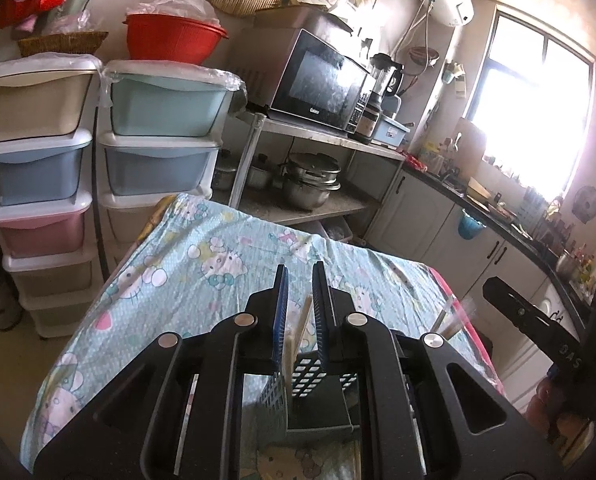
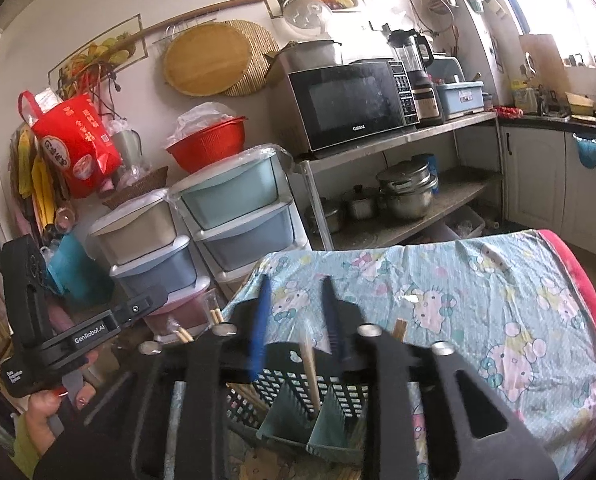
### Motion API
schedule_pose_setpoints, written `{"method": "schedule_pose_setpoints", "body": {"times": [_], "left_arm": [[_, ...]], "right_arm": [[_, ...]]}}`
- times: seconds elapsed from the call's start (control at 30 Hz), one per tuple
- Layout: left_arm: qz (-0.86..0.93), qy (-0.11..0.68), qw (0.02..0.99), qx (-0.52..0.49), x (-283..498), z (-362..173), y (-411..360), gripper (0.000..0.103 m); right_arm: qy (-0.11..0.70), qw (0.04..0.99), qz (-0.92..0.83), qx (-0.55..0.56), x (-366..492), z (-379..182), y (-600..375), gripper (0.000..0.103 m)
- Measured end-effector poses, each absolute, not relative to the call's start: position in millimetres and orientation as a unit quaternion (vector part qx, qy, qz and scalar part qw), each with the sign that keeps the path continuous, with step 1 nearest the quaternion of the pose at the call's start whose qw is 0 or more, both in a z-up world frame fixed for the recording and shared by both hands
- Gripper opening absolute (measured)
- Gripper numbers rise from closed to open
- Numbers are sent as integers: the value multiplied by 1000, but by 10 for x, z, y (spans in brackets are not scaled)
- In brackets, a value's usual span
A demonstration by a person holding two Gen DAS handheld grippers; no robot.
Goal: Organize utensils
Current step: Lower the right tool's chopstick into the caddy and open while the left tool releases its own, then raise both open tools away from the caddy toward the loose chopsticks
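A perforated grey-green utensil holder (image 1: 302, 384) stands on the table just under both grippers; it also shows in the right wrist view (image 2: 322, 400). My left gripper (image 1: 301, 280) is open, with a wooden chopstick (image 1: 300, 328) standing between its fingers in the holder. My right gripper (image 2: 295, 292) is open above the holder, with a chopstick (image 2: 309, 364) upright in a compartment below it. More chopsticks (image 2: 398, 328) show at the holder's right side. The right gripper's body (image 1: 538, 320) shows at the right of the left wrist view, near blurred chopsticks (image 1: 452, 316).
The table has a blue cartoon-print cloth (image 1: 201, 264), also seen in the right wrist view (image 2: 478, 292). Stacked plastic drawers (image 1: 37, 168) stand behind on the left. A metal shelf holds a microwave (image 2: 354, 104) and pots (image 2: 406, 192). Kitchen counter (image 1: 498, 216) runs along the right.
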State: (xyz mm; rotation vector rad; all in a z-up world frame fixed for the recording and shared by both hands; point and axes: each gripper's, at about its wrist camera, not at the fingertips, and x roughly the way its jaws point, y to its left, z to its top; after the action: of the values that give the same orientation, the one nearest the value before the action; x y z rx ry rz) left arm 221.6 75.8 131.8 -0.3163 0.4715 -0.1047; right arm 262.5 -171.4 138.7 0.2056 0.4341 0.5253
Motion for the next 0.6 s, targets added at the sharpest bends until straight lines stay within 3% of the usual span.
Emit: {"method": "schedule_pose_setpoints", "body": {"times": [0.1,0.4,0.57,0.6], "left_arm": [[-49,237,958,-156,2215,1293,752,25],[-49,255,953,-159,2167,1184,732,53],[-46,267,949,-160,2148,1098,739,57],[-46,270,948,-160,2144,1078,740,62]], "right_arm": [[216,938,255,98,2605,1352,-1728,30],[234,935,249,97,2564,1229,-1778,34],[244,934,243,97,2529,1142,-1822,35],[246,934,242,97,2523,1129,-1826,35]]}}
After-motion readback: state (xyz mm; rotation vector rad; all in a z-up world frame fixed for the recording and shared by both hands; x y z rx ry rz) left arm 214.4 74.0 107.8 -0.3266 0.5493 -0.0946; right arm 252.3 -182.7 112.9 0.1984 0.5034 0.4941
